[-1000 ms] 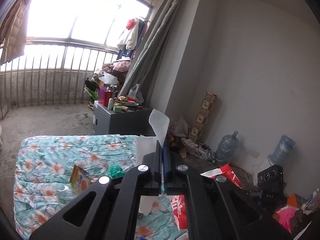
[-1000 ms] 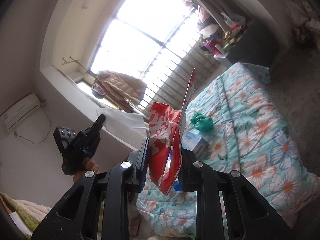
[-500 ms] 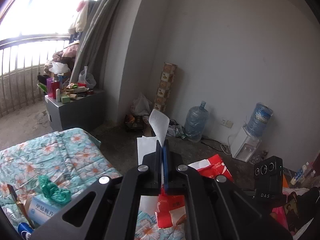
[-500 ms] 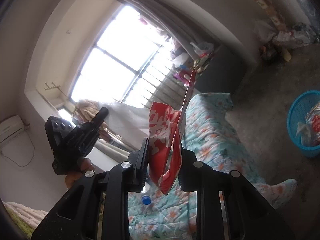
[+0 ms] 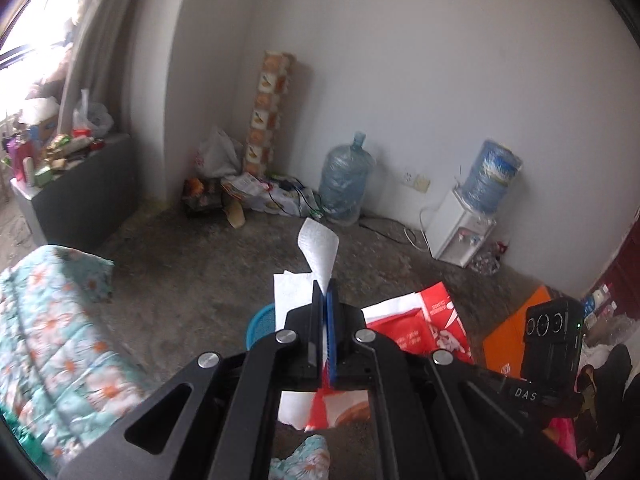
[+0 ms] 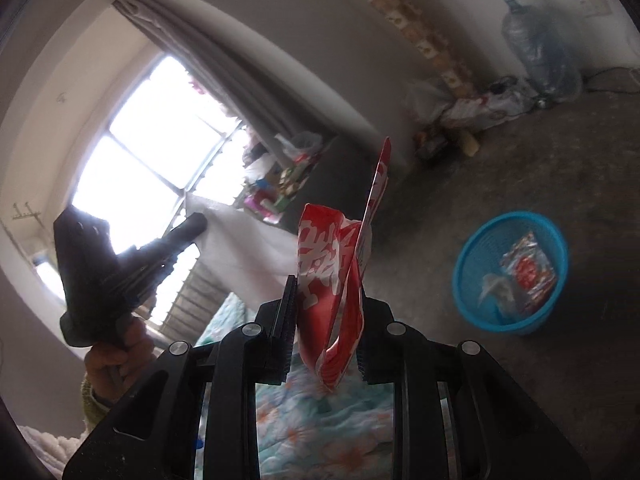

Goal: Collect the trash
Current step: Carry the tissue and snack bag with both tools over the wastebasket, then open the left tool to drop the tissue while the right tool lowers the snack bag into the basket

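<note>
My left gripper (image 5: 323,293) is shut on a white tissue (image 5: 319,249), which sticks up past the fingertips. Just below and behind it peeks the rim of a blue mesh basket (image 5: 257,322). My right gripper (image 6: 326,294) is shut on a crumpled red snack wrapper (image 6: 326,264) and hangs over the bed's corner. The blue basket (image 6: 520,326) stands on the floor to its right, with a red wrapper and a tissue inside. In the right wrist view a hand (image 6: 114,360) holds the left gripper (image 6: 124,264) at the left, tissue (image 6: 244,256) trailing from it.
A floral quilt (image 5: 52,320) covers the bed at the left. A grey cabinet (image 5: 80,184) with clutter stands by the window. Along the far wall are a water jug (image 5: 344,180), a white dispenser (image 5: 460,236), bags and cables. An orange box (image 5: 508,340) lies at the right.
Both grippers swung away from the bed and window toward the concrete floor and wall. The blue basket came into view. Each still grips its piece of trash.
</note>
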Motion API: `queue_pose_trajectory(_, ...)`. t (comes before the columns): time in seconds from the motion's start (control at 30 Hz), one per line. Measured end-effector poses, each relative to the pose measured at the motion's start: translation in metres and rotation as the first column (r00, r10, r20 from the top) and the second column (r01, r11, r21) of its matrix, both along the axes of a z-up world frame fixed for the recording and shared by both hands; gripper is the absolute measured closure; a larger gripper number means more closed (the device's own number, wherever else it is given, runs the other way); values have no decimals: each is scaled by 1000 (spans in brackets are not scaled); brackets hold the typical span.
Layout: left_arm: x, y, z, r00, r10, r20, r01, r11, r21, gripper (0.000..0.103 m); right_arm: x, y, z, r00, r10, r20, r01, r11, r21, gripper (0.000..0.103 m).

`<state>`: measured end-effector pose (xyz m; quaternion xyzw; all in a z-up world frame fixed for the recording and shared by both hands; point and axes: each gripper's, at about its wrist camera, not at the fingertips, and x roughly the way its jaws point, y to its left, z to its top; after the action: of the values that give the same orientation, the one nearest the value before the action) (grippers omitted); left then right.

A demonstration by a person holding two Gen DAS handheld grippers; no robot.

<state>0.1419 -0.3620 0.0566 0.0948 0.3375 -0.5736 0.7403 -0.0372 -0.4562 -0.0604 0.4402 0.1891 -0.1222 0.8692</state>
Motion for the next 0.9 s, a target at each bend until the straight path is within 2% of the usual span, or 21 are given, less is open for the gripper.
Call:
queue_pose_trajectory(0.2, 12, -84, -65, 995, -61, -77, 70, 991, 117, 102, -3, -48, -45, 968, -177, -175, 173, 984, -38, 80)
queue_pose_trajectory(0.37, 23, -141, -128, 994, -61, -96, 82, 967, 241, 102, 4, -73, -82, 933, -237, -269, 240, 970, -23, 80)
queue_pose_trajectory(0.47, 37, -165, -167, 987, -38, -159, 83, 955, 286, 101, 14, -83, -98, 918, -255, -305, 262, 965, -19, 80)
queue_pose_trajectory(0.5, 43, -173, -182, 980, -24, -196, 85, 948, 308, 99, 19, -88, -102, 914, -259, -313, 268, 963, -16, 80)
queue_pose_trajectory(0.57, 51, -184, -207, 972, 11, -233, 73, 934, 351, 80, 23, -93, -114, 905, -265, -333, 278, 960, -8, 80)
queue_pose_trajectory(0.6, 55, -187, -216, 970, 27, -240, 65, 928, 366, 75, 22, -96, -115, 902, -266, -341, 282, 959, -3, 80)
queue_pose_trajectory(0.73, 63, -182, -229, 966, 58, -252, 43, 924, 380, 69, 23, -103, -127, 901, -252, -352, 282, 959, 35, 79)
queue_pose_trajectory(0.9, 73, -165, -210, 973, 69, -220, 10, 940, 340, 63, 45, -109, -147, 924, -196, -328, 238, 967, 95, 79)
